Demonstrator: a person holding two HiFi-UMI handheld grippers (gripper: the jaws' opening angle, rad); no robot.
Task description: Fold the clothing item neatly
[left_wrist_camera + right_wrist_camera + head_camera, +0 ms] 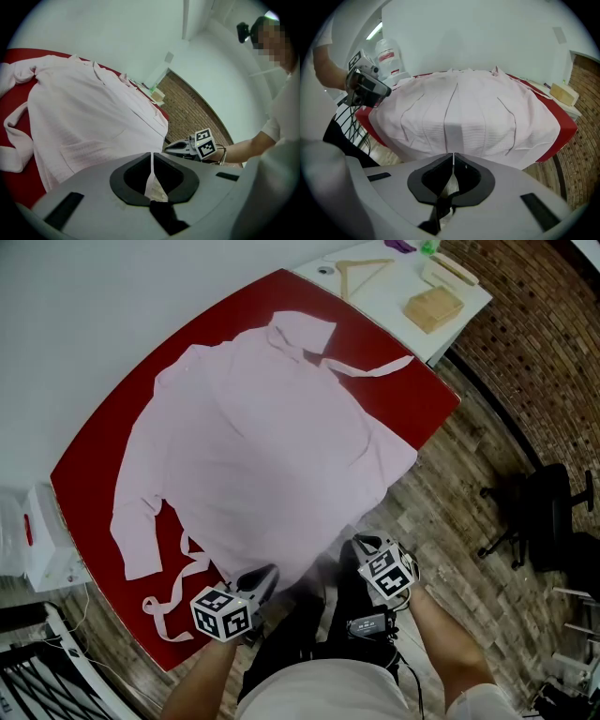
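Robe [262, 446] hem, between left gripper [152, 158] jaws, right gripper [453, 158]

White short-sleeved shirt [323, 697], black trousers [298, 632]

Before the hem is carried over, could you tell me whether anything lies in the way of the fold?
Nothing visible does. The left gripper and right gripper are shut on the pink garment's near hem, its upper surface is bare, and its loose tie lies aside on the red table.
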